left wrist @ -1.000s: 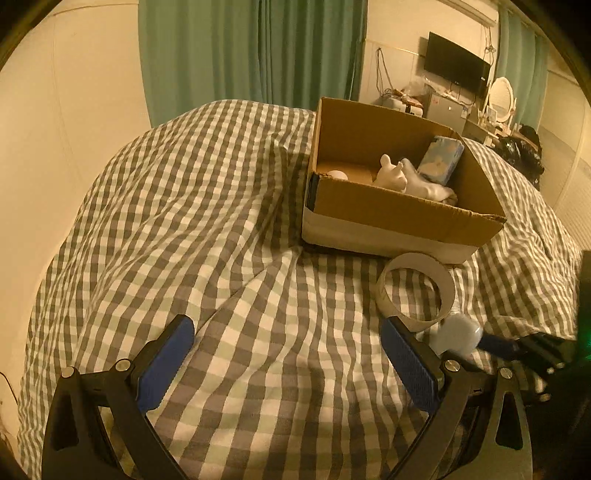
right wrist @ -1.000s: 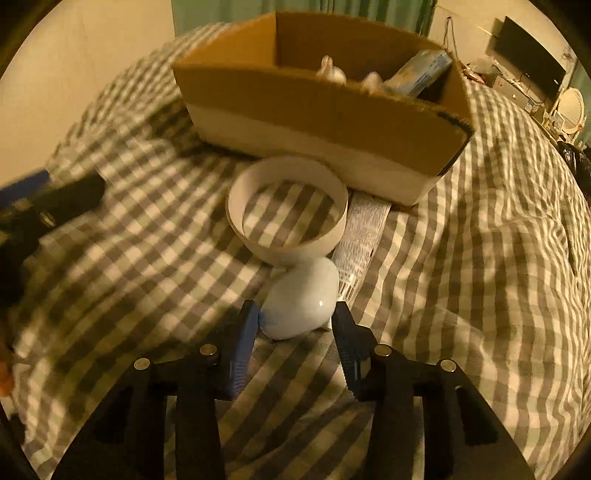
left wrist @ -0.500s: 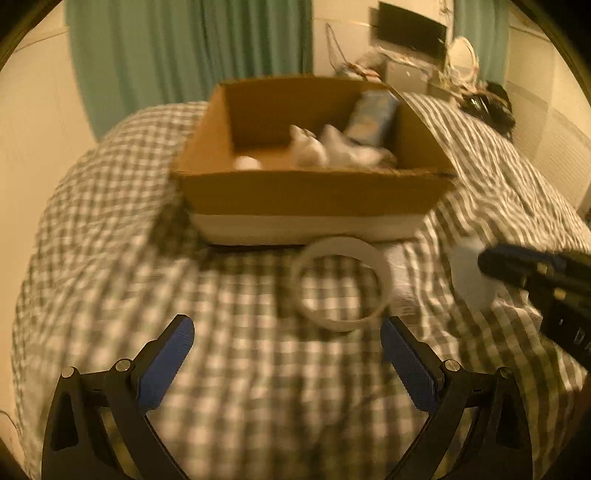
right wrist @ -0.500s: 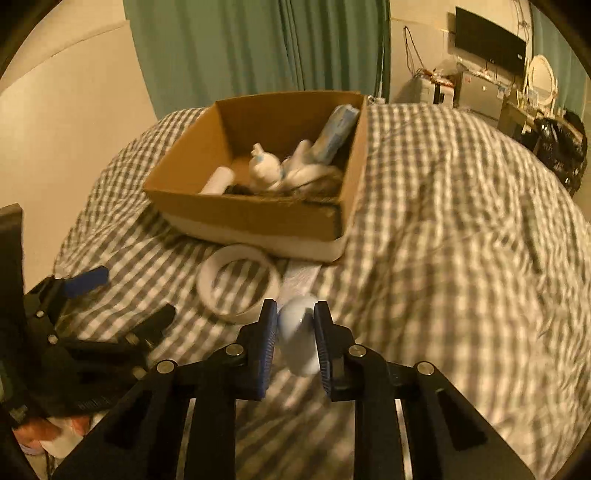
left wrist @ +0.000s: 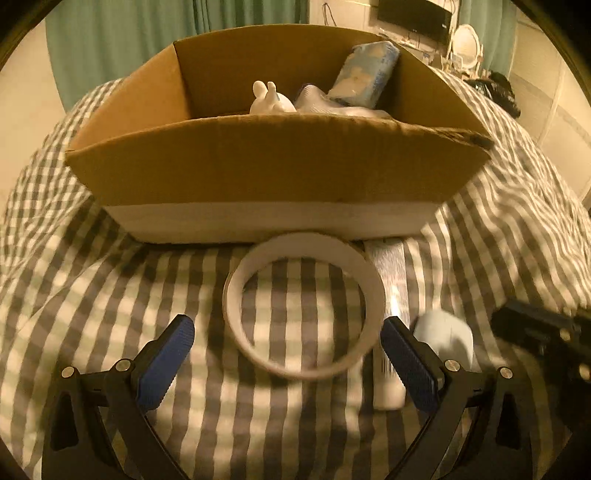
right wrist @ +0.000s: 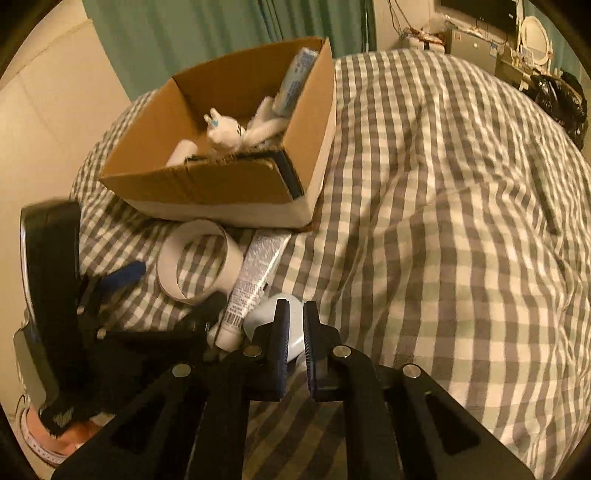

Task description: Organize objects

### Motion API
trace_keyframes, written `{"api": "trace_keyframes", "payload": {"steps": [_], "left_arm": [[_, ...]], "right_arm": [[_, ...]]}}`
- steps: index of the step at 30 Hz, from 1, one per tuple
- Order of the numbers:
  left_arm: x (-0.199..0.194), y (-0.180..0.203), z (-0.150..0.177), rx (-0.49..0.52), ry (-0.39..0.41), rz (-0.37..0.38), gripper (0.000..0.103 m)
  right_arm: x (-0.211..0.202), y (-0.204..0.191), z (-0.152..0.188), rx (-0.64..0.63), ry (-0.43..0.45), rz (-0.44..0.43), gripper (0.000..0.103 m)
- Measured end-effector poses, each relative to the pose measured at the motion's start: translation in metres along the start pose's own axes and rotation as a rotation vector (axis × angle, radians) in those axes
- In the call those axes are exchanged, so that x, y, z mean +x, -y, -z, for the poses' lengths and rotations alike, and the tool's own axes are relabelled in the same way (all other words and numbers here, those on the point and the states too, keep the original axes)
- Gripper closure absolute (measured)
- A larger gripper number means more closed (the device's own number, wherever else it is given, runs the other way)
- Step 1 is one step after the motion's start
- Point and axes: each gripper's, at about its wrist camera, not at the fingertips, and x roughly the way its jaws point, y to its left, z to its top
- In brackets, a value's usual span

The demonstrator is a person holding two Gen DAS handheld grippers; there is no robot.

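Note:
A cardboard box (left wrist: 273, 166) (right wrist: 207, 184) stands on the checked bedspread and holds a white figurine (left wrist: 271, 101), a blue packet (left wrist: 365, 74) and other white items. A white tape ring (left wrist: 303, 302) (right wrist: 195, 258) lies in front of the box, with a white tube (left wrist: 389, 280) (right wrist: 255, 277) beside it. My left gripper (left wrist: 284, 354) is open, its fingers either side of the ring's near edge. My right gripper (right wrist: 295, 325) is shut on a pale blue egg-shaped object (right wrist: 269, 317) (left wrist: 445, 339), held just above the bed right of the tube.
The checked bedspread (right wrist: 443, 221) stretches wide to the right of the box. Green curtains (right wrist: 229, 33) hang behind the bed. A TV, mirror and cluttered furniture (right wrist: 498, 44) stand at the far right. The left gripper's body (right wrist: 55, 295) is close to my right gripper.
My left gripper moved forward and down until its fingers flank the tape ring. My right gripper closed on the pale blue egg-shaped object and lifted it off the bed.

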Motion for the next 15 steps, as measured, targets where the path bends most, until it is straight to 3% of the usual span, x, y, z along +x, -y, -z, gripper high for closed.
{"api": "trace_keyframes", "payload": {"steps": [4,6,8,10,12,15], "left_arm": [[0.006,-0.005,0.001,-0.021,-0.017,0.100,0.018],[0.004,-0.004,0.003,-0.005,-0.011,0.093,0.018],[0.000,-0.004,0.005,0.000,-0.015,0.086,0.018],[-0.008,-0.008,0.008,-0.010,-0.018,0.067,0.018],[-0.020,-0.012,0.013,0.003,-0.020,0.015,0.018],[-0.042,-0.021,0.022,0.015,0.011,-0.046,0.018]], "right_arm": [[-0.002,0.003,0.003,0.018,-0.001,-0.008,0.095],[-0.002,0.003,0.004,0.022,-0.001,0.000,0.094],[-0.002,0.002,0.005,0.014,-0.004,0.001,0.086],[-0.003,-0.001,0.006,-0.001,-0.007,-0.002,0.065],[-0.004,-0.006,0.008,-0.025,-0.012,-0.017,0.055],[0.002,-0.015,0.011,-0.062,-0.044,0.010,0.055]]}}
